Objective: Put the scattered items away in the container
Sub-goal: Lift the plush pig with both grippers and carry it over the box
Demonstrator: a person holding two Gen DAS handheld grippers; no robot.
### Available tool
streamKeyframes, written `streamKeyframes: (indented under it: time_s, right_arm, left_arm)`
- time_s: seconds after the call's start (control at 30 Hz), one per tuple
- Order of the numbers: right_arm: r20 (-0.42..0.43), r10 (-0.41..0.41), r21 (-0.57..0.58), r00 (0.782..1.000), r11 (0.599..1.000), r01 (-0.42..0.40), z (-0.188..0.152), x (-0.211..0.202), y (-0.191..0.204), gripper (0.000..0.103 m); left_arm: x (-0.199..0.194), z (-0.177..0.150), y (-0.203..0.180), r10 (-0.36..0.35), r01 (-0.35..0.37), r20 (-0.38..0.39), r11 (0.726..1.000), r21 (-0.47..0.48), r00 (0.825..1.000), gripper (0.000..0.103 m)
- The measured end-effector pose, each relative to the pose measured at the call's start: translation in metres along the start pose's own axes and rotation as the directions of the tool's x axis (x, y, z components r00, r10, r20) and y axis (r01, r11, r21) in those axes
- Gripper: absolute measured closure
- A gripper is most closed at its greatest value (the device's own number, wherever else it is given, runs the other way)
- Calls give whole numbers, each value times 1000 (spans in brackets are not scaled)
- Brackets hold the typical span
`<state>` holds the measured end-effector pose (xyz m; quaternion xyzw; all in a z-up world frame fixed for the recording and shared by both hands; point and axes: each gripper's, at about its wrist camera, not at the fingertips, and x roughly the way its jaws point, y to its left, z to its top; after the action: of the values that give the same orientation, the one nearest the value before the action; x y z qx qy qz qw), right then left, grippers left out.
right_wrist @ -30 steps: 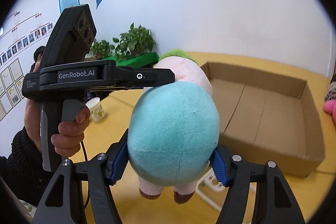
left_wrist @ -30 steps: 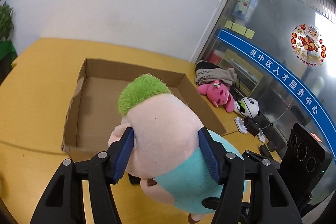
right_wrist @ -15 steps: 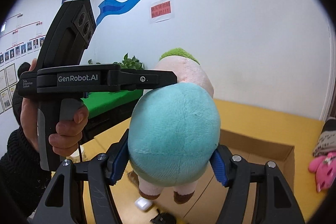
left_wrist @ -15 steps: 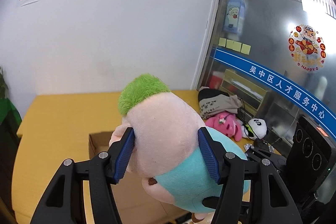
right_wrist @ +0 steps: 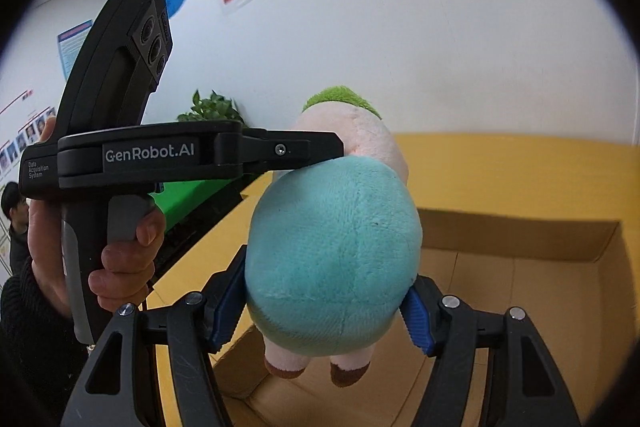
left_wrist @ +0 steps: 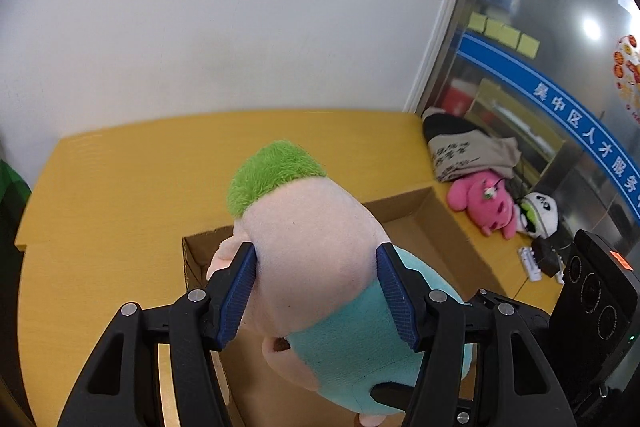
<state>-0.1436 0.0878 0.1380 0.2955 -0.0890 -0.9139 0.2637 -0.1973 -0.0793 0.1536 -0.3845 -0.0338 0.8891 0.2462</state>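
Note:
A plush pig (left_wrist: 316,247) with green hair, pink head and teal body hangs in the air, held by both grippers. My left gripper (left_wrist: 316,291) is shut on its pink head. My right gripper (right_wrist: 328,299) is shut on its teal body (right_wrist: 332,247). The open cardboard box (left_wrist: 404,201) lies on the yellow table right below the pig; its far wall and floor also show in the right wrist view (right_wrist: 520,239). The left gripper's body (right_wrist: 160,155) shows in the right wrist view, held by a hand.
A pink plush (left_wrist: 484,203), a panda plush (left_wrist: 542,213) and a folded grey garment (left_wrist: 468,151) lie at the table's right end by the glass wall. A white wall backs the yellow table (left_wrist: 160,163). Potted plants (right_wrist: 208,107) stand at the left.
Both grippers, still holding the pig, have tilted back down after a lift. More of the box is back in view under the pig.

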Motion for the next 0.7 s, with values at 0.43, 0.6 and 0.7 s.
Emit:
streamKeyframes:
  time_s: [0.43,0.6,0.7]
  right_arm:
    - [-136,-76,81,988,993,88,-15,102,-42,36]
    - [-268,-90,72,959,991,113,-28,138,-46,28]
    - [-285,-96,28,954,994,108,-26,144,-40,15]
  left_arm:
    - [100,-14,51,-6,4,-121,1000,-18,993,38]
    - [117,-29,63,-4,6,-155,1000,14,988,36]
    - [116,-28,74,-26,23,-158,1000,-20,987,31]
